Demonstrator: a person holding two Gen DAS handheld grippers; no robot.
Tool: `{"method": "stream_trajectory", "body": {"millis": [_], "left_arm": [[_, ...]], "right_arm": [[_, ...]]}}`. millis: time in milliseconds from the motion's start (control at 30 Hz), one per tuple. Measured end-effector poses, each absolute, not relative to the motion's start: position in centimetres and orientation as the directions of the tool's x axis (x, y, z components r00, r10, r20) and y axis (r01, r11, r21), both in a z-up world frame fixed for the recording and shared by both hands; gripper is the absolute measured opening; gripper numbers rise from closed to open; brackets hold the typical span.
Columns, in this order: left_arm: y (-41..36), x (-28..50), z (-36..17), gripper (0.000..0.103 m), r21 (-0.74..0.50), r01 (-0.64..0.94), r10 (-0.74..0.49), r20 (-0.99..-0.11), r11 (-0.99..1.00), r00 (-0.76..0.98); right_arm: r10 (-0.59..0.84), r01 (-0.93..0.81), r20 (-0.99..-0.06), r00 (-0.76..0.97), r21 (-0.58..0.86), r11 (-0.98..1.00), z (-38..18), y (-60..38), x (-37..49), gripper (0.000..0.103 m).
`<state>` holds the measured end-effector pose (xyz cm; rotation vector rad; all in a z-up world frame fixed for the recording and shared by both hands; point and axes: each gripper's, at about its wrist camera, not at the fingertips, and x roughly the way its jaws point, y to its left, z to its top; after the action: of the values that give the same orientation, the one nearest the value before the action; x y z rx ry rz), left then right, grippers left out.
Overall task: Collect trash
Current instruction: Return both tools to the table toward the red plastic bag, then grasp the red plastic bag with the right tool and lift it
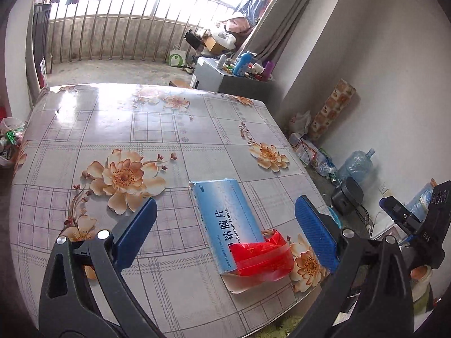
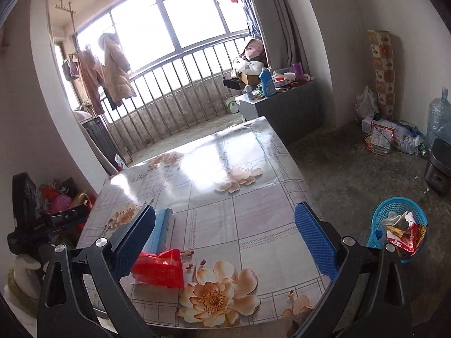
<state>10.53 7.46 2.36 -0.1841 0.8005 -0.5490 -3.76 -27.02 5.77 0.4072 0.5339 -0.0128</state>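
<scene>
Left wrist view, left to right. Left tongs (image 1: 225, 225): blue ribbed pads spread wide, released, nothing between them touching either pad. They hover over the glossy floral-print checked tabletop (image 1: 112, 129). Between the pads lies the flat light-blue cardboard medicine box (image 1: 222, 214), long axis running away from the camera, printed face up, lettering reading "cobalamin Tablets". Its near end is covered by a crumpled red translucent plastic wrapper (image 1: 262, 256) resting on the box and the tabletop close to the near edge. At far right, part of the other tool (image 1: 417, 219) is visible beyond the tabletop edge.

Right wrist view, left to right. Right tongs (image 2: 225, 233): pads wide apart, released, empty. The light-blue box (image 2: 163, 225) and red wrapper (image 2: 160, 267) sit just beside the left pad, which partly hides them; contact cannot be told.

Containers: a round blue plastic mesh basket (image 2: 394, 205) stands on the grey concrete floor (image 2: 352, 174) right of the tabletop, well apart from the box. Inside it: crumpled white paper and red-and-white printed wrappers, piled to about rim height.
</scene>
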Motion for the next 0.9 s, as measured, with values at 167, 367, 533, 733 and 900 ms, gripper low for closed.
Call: {"method": "stream_trajectory", "body": {"millis": [167, 367, 533, 733, 900], "left_arm": [[7.6, 9.8, -0.4, 0.094, -0.350, 0.382, -0.513, -0.671, 0.856, 0.536], [8.1, 10.2, -3.2, 0.088, -0.400, 0.347, -0.526, -0.707, 0.848, 0.473], [8.7, 10.8, -4.7, 0.063, -0.454, 0.334, -0.562, -0.707, 0.826, 0.430], [8.1, 11.3, -6.6, 0.042, -0.529, 0.351, -0.633, -0.686, 0.773, 0.358], [6.9, 11.4, -7.5, 0.034, -0.568, 0.382, -0.679, -0.669, 0.729, 0.301]], "right_arm": [[0.279, 0.023, -0.558, 0.782, 0.472, 0.881, 3.3, -24.2, -2.0, 0.082], [0.420, -0.037, -0.641, 0.643, 0.522, 0.852, 0.5, -20.5, 0.1, 0.064], [0.485, 0.002, -0.679, 0.551, 0.582, 0.813, -1.7, -19.4, 1.7, 0.056], [0.533, 0.067, -0.700, 0.475, 0.633, 0.771, -3.9, -19.1, 3.1, 0.038], [0.529, 0.105, -0.712, 0.461, 0.636, 0.765, -4.7, -18.8, 3.6, 0.018]]}}
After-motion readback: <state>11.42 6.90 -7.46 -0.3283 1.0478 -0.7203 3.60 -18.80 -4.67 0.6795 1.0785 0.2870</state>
